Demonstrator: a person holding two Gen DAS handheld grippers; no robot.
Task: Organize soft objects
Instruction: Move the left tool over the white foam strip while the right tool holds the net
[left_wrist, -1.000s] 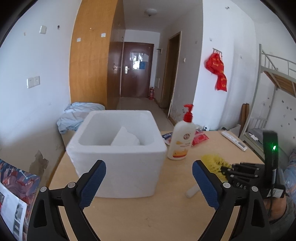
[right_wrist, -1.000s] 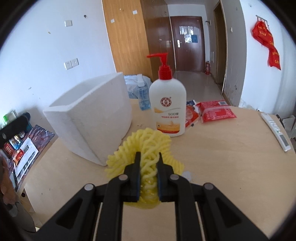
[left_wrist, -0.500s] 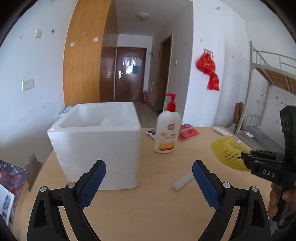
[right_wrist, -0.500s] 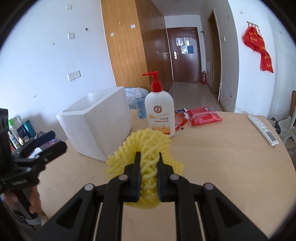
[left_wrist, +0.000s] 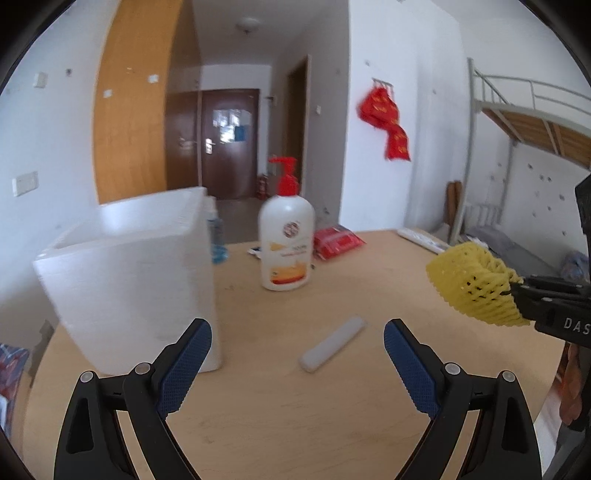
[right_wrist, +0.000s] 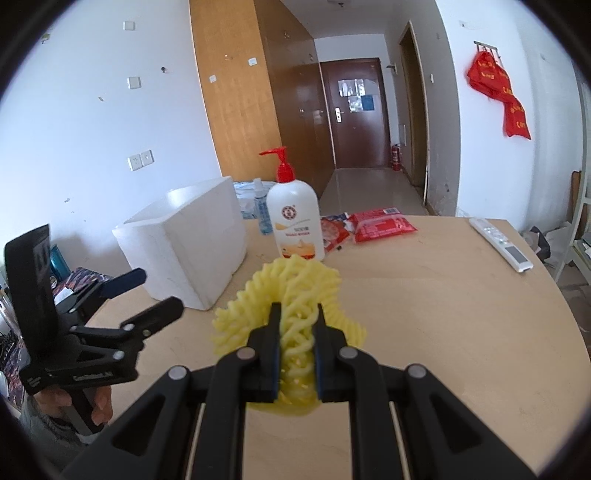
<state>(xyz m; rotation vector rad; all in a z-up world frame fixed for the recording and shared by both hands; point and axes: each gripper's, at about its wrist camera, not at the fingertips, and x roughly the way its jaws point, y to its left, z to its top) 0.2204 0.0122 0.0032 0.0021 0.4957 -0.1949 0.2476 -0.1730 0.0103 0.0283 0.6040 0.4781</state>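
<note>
The right claw (right_wrist: 295, 332) is clamped on a yellow foam fruit net (right_wrist: 291, 295), a soft, open-mesh sleeve whose ribbed weave bunches and flares out on both sides of the narrow black fingers; the net hangs clear above the pale wooden bench (right_wrist: 461, 332). In the left wrist view the same net (left_wrist: 476, 284) shows as a rounded, honeycombed cup lifted over the right side of the bench. The left claw (left_wrist: 295, 354) stands wide, its ridged blue pads (left_wrist: 184, 365) holding nothing, pointing at a small white foam stick (left_wrist: 332, 343) that lies flat on the bench, a smooth cylinder with rounded ends. To the left sits a white polystyrene box (left_wrist: 136, 280), thick-walled, squarish and open-topped. Behind the stick stands a glossy white pump bottle (left_wrist: 286, 243) with a red pump head, and beyond it lie shiny red snack packets (right_wrist: 380, 225) and a white remote control (right_wrist: 502, 243)
</note>
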